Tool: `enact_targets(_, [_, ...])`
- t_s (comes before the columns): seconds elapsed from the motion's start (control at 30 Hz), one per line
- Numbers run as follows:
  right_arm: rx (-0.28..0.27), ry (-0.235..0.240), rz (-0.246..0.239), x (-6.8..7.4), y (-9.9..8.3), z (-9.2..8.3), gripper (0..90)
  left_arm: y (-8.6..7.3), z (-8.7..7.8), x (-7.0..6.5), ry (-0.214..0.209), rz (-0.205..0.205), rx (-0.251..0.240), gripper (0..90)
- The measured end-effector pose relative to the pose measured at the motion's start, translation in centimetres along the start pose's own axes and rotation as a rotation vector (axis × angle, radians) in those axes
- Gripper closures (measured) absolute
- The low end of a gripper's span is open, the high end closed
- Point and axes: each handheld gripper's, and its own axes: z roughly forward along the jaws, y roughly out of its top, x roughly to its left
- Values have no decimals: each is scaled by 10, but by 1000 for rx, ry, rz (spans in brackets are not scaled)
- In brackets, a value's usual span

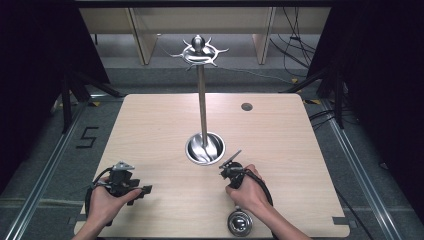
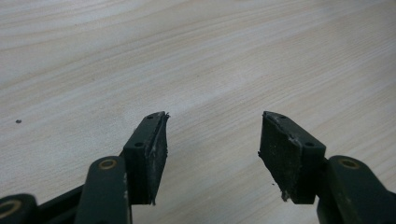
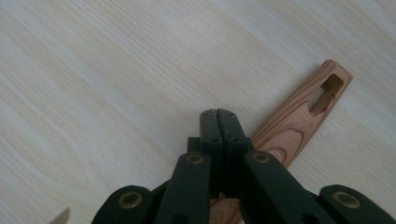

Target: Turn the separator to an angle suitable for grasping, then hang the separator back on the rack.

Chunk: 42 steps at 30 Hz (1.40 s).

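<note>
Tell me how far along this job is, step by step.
Done: nothing hangs on the rack hooks yet. In hand: the right gripper has its jaws shut on a wooden handle, apparently a utensil, low over the table. The left gripper is open and holds nothing. Left: probably hanging it by the handle's slot; a metal piece waits at the near edge.

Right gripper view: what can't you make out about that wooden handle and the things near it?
- Wooden handle, right gripper view: its lower part is hidden under the shut right gripper; whether it is gripped is unclear.
- Pale tip, same view: cut off by the bottom edge.
- Round metal object, high view: partly behind the forearm, too small to identify.
</note>
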Motion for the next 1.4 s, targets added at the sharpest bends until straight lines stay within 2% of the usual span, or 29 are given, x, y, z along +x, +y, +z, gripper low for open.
enact_targets(0.03, [-11, -3, -10, -2, 0, 0, 900, 0, 0, 0, 1, 2, 0, 409])
enact_targets(0.07, [-5, 14, 17, -1, -1, -1, 900, 0, 0, 0, 2, 2, 0, 409])
enact_targets(0.13, [-16, 11, 8, -2, -1, -4, 893, 0, 0, 0, 1, 2, 1, 409])
enact_targets(0.17, [-35, 39, 24, -2, -1, -12, 827, 0, 0, 1, -7, 0, 1, 408])
enact_targets(0.2, [-56, 48, 17, -3, -1, -16, 785, 0, 0, 1, -6, -2, 3, 408])
enact_targets(0.23, [-35, 52, 26, -3, -2, -21, 756, 0, 0, 1, -3, -1, 3, 408])
enact_targets(0.27, [-44, 66, 48, -4, -5, -25, 734, 0, 0, 1, -5, -1, 2, 407])
enact_targets(0.3, [-44, 66, 48, -4, -5, -25, 734, 0, 0, 1, -5, -1, 2, 407])
enact_targets(0.37, [-15, 41, 156, -7, -16, -36, 665, 0, 0, 1, -3, -3, 4, 408])
enact_targets(0.4, [11, 55, 168, -9, -21, -39, 641, 0, 1, 1, -6, -2, 3, 407])
enact_targets(0.47, [34, 49, 240, -10, -30, -41, 584, 1, 2, 1, -17, -2, 10, 407])
enact_targets(0.5, [14, 29, 194, -14, -35, -38, 575, 1, 2, 1, -17, -2, 10, 407])
enact_targets(0.57, [9, 21, 196, -15, -39, -37, 560, 2, 3, -1, -13, 2, 11, 407])
enact_targets(0.73, [38, 34, 213, -9, -46, -30, 486, 0, 1, 0, -18, -3, 8, 406])
enact_targets(0.8, [18, 38, 214, -6, -44, -28, 474, -1, 0, 1, -18, -5, 0, 406])
enact_targets(0.83, [41, 54, 240, -3, -41, -28, 471, -1, -1, 1, -17, -5, -2, 406])
enact_targets(0.87, [41, 54, 240, -3, -41, -28, 471, -1, -1, 1, -17, -5, -2, 405])
enact_targets(0.9, [80, 67, 268, -1, -39, -28, 470, -2, -1, 2, -13, -8, -4, 405])
enact_targets(0.93, [74, 67, 252, -3, -36, -24, 466, -2, -1, 2, -12, -10, -4, 406])
enact_targets(0.97, [74, 58, 288, -2, -34, -22, 462, -1, -1, 3, -13, -10, 4, 406])
enact_targets(1.07, [67, 54, 297, -2, -33, -17, 461, 0, 0, 1, -10, -8, -1, 406])
enact_targets(1.1, [90, 60, 306, -2, -33, -18, 462, 0, 0, 0, -16, -5, 4, 405])
enact_targets(1.13, [65, 63, 263, -6, -34, -16, 462, 0, 0, -1, -11, -4, 3, 405])
enact_targets(1.2, [97, 56, 315, -4, -33, -17, 464, -1, 1, -1, -16, -6, 1, 405])
enact_targets(1.23, [93, 51, 316, -4, -33, -17, 465, -2, 0, -1, -13, 0, 6, 405])
enact_targets(1.27, [68, 54, 278, -6, -33, -15, 466, -2, 0, 0, -13, -1, 6, 405])
enact_targets(1.3, [65, 50, 293, -5, -33, -14, 470, -2, 0, 0, -15, -3, 5, 405])
enact_targets(1.37, [100, 42, 312, -4, -30, -14, 480, -2, -1, 0, -10, -4, 3, 405])
enact_targets(1.4, [94, 41, 289, -6, -30, -13, 487, -2, -1, 1, -12, -4, 3, 405])
